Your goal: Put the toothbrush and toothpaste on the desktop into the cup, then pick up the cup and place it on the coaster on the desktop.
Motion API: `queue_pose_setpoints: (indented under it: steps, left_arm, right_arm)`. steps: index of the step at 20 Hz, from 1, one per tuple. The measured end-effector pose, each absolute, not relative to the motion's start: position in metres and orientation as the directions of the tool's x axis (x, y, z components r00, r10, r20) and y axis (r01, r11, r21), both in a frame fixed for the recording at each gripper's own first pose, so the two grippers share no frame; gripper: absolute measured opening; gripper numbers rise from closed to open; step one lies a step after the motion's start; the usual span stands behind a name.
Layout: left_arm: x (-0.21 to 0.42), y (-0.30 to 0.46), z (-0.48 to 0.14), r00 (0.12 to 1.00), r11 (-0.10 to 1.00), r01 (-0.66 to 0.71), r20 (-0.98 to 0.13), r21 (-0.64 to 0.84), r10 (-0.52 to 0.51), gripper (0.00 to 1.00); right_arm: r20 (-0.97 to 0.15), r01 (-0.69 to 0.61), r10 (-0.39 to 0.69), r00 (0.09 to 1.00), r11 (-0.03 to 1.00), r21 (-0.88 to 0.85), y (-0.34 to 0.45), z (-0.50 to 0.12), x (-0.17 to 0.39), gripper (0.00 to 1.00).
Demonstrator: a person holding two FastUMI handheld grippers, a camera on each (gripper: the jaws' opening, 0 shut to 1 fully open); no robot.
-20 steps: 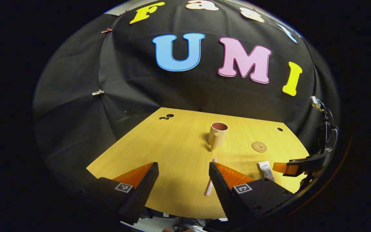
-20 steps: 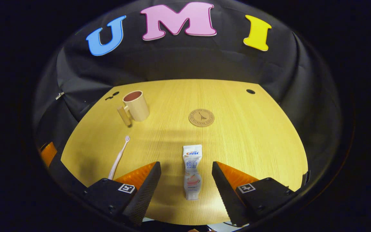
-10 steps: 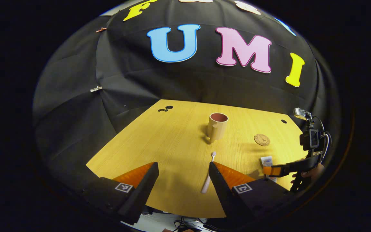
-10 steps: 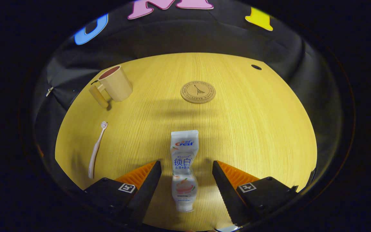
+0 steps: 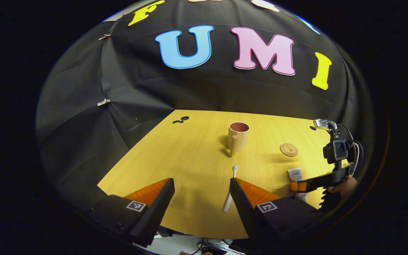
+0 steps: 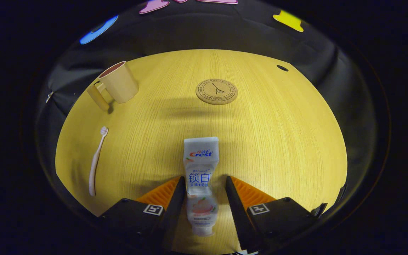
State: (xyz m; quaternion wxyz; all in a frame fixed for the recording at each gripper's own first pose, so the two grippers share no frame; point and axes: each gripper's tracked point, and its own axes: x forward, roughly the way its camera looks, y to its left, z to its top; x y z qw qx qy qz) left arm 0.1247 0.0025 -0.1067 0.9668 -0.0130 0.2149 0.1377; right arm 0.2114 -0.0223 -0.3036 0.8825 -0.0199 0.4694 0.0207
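Left gripper view
Left tongs (image 5: 201, 184): spread wide, empty, held above the near edge of the surface (image 5: 175, 159)
Brush (image 5: 230, 189): flat on the surface, bristle end pointing toward the cup, handle end lying just beside the right-hand finger (image 5: 241, 193) as seen here; whether they touch I cannot tell
Cup (image 5: 238, 137): upright past the brush, handle turned toward the camera, nothing to be seen inside
Coaster (image 5: 289, 149): round, flat, to the right of the cup and well apart from it, bare
Paste (image 5: 295, 174): its flat end shows near the coaster; the rest is hidden behind the right tongs
Right tongs (image 5: 301, 186): low over the paste at the right edge, with part of a hand (image 5: 344, 185) behind them

Right gripper view
Right tongs (image 6: 202, 184): partly closed, one finger (image 6: 175, 198) on each side of the paste's lower half; whether both press on it I cannot tell
Paste (image 6: 201, 180): flat on the surface (image 6: 278, 141), cap end near the camera, flat end pointing toward the coaster
Coaster (image 6: 216, 91): beyond the paste, apart from it
Cup (image 6: 117, 85): upper left, upright, handle on its left
Brush (image 6: 96, 161): at the left, below the cup, head toward it, touching nothing else
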Motion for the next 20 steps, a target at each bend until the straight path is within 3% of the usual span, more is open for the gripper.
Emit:
queue_pose_setpoints:
  steps: [3, 6, 10, 11, 15, 16, 20]
  left_arm:
    - [0.124, -0.002, -0.104, 0.876, 0.966, -0.256, -0.411, 0.045, 0.252, 0.97]
    - [0.124, -0.003, -0.104, 0.881, 0.968, -0.244, -0.405, 0.053, 0.244, 0.98]
    - [0.122, -0.004, -0.109, 0.881, 0.970, -0.239, -0.409, 0.052, 0.238, 0.96]
    - [0.121, -0.004, -0.110, 0.881, 0.970, -0.237, -0.408, 0.059, 0.241, 0.96]
    - [0.127, 0.000, -0.125, 0.872, 0.972, -0.232, -0.433, 0.044, 0.227, 0.96]
    - [0.130, 0.000, -0.131, 0.870, 0.973, -0.228, -0.443, 0.023, 0.215, 0.96]
    - [0.149, -0.003, -0.153, 0.851, 0.976, -0.207, -0.506, -0.070, 0.144, 0.96]
  right_arm:
    - [-0.839, -0.039, 0.004, 0.544, 0.999, -0.020, -0.022, -0.303, 0.210, 0.45]
    - [-0.851, -0.080, 0.028, 0.525, 0.997, -0.017, -0.019, -0.304, 0.211, 0.45]
    - [-0.836, -0.071, 0.060, 0.546, 0.997, 0.025, -0.022, -0.303, 0.212, 0.35]
    - [-0.839, -0.078, 0.075, 0.539, 0.996, 0.039, -0.022, -0.301, 0.208, 0.24]
    - [-0.821, -0.109, 0.095, 0.563, 0.993, 0.040, -0.031, -0.287, 0.205, 0.35]
    - [-0.811, -0.115, 0.106, 0.576, 0.992, 0.047, -0.032, -0.280, 0.206, 0.29]
    - [-0.772, -0.154, 0.148, 0.619, 0.986, 0.066, -0.037, -0.251, 0.211, 0.29]
